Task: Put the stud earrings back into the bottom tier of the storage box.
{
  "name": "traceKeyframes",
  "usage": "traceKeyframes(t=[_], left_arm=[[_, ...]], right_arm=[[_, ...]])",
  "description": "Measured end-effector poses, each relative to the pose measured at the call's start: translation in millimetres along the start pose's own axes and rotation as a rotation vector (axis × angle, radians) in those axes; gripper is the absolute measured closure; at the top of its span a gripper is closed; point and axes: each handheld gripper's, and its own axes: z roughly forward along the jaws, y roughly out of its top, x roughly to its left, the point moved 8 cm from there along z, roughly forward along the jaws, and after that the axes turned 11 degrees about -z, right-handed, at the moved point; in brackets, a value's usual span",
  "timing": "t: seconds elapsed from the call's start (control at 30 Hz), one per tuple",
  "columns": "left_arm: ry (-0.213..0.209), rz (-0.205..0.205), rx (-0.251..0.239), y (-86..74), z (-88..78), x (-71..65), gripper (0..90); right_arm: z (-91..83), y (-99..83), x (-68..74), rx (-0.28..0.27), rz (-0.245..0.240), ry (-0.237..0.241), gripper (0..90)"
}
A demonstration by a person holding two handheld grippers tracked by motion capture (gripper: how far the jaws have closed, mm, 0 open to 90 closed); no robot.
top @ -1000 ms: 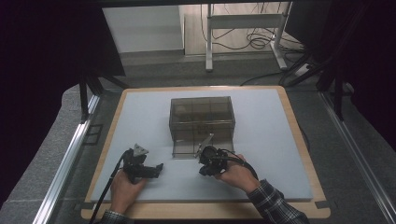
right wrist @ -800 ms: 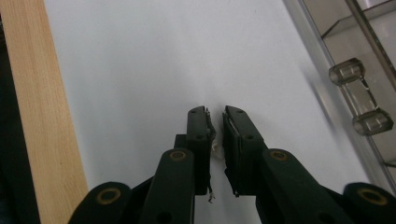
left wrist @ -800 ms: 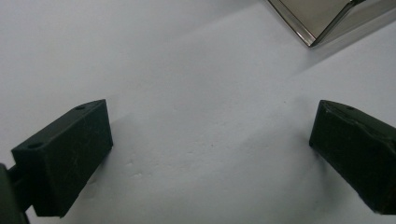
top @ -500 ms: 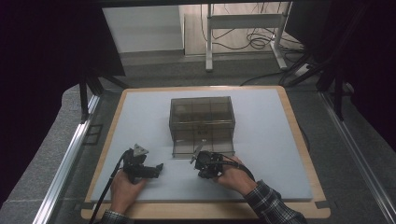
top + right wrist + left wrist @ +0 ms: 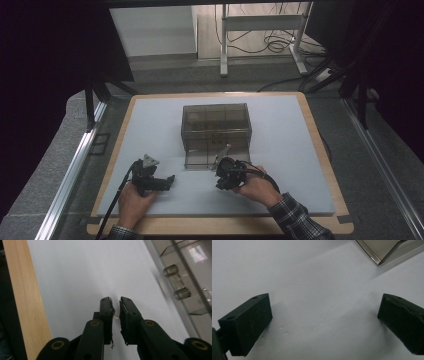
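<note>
1. A clear box (image 5: 216, 134) stands on the white mat (image 5: 300, 165), its long axis running across the table, left to right. Its front panel is folded down flat onto the mat on my side.
2. My left gripper (image 5: 159, 182) lies on the mat in front of the box and to its left, well apart from it, pointing to the right. My left hand (image 5: 132, 200) holds it from behind.
3. In the left gripper view its jaws are spread wide with bare mat between them; they hold nothing. A corner of the box (image 5: 387, 250) shows at the top edge.
4. My right gripper (image 5: 226, 175) sits just in front of the box's folded-down panel, my right hand (image 5: 256, 187) around it.
5. In the right gripper view its jaws stand nearly together, a narrow slit between them. A thin pale bit shows in the slit; I cannot tell what it is.
6. In that view the box's wall (image 5: 192, 277) runs along the right and the table's wooden edge (image 5: 25, 302) along the left.
</note>
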Motion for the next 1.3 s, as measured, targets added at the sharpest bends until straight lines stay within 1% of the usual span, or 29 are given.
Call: traceKeyframes(t=[0.03, 0.13, 0.27, 0.33, 0.4, 0.43, 0.5, 0.63, 0.7, 0.8, 0.83, 0.87, 0.93, 1.07, 1.1, 1.13, 1.23, 1.3], left_arm=[[0.001, 0.002, 0.002, -0.1, -0.1, 0.2, 0.0], [0.0, 0.002, 0.002, -0.1, -0.1, 0.2, 0.0], [0.001, 0.001, 0.0, 0.0, 0.0, 0.1, 0.0], [0.001, 0.006, 0.005, -0.3, -0.4, 0.5, 0.0], [0.001, 0.004, 0.003, -0.2, -0.2, 0.3, 0.0], [0.001, 0.002, 0.002, -0.1, -0.1, 0.2, 0.0], [0.001, 0.002, 0.001, -0.1, -0.1, 0.2, 0.0], [0.0, 0.002, 0.002, -0.1, -0.1, 0.2, 0.0], [0.001, 0.002, 0.002, -0.1, -0.1, 0.2, 0.0], [0.0, 0.002, 0.003, -0.1, -0.2, 0.2, 0.0], [-0.001, -0.006, -0.004, 0.2, 0.3, -0.5, 0.0], [0.001, 0.003, 0.003, -0.2, -0.2, 0.3, 0.0], [0.0, -0.002, 0.0, 0.0, 0.0, -0.1, 0.0], [0.0, 0.001, 0.002, -0.1, -0.1, 0.1, 0.0], [-0.001, -0.006, -0.004, 0.2, 0.3, -0.5, 0.0], [0.0, 0.003, 0.003, -0.2, -0.2, 0.3, 0.0], [0.0, 0.006, 0.003, 0.0, -0.2, 0.5, 0.0], [0.001, 0.005, 0.001, 0.1, -0.1, 0.4, 0.0]], right_arm=[[1.7, -0.9, -0.3, 0.004, -0.007, -0.006, 76.8], [7.8, -3.5, -0.8, 0.026, -0.007, -0.017, 73.7], [10.1, -3.7, -0.9, 0.037, -0.015, -0.032, 73.6], [10.5, -3.1, 0.4, 0.055, -0.023, -0.054, 76.3], [10.6, -3.1, 0.1, 0.061, -0.017, -0.058, 79.1], [9.9, -3.2, 0.0, 0.069, -0.012, -0.052, 83.9], [9.2, -4.8, -0.4, 0.081, -0.013, -0.046, 85.2], [8.8, -5.6, -1.9, 0.07, 0.02, -0.027, 85.5], [8.4, -5.8, -3.4, 0.062, 0.028, -0.013, 85.5], [6.3, -6.3, -7.0, 0.049, 0.04, -0.009, 85.5], [4.9, -5.8, -7.5, 0.041, 0.051, -0.006, 85.5], [3.1, -5.7, -8.9, 0.036, 0.049, -0.008, 85.5], [0.1, -4.3, -9.7, 0.028, 0.055, -0.009, 85.5], [-3.2, -2.2, -11.2, 0.018, 0.052, -0.007, 85.5], [-3.8, -1.7, -11.4, 0.015, 0.053, -0.003, 85.4], [-4.7, -1.2, -12.4, 0.011, 0.054, -0.003, 85.4], [-7.7, 0.4, -15.5, -0.002, 0.054, -0.008, 85.3], [-11.1, 2.3, -17.8, -0.016, 0.063, -0.013, 85.3]])
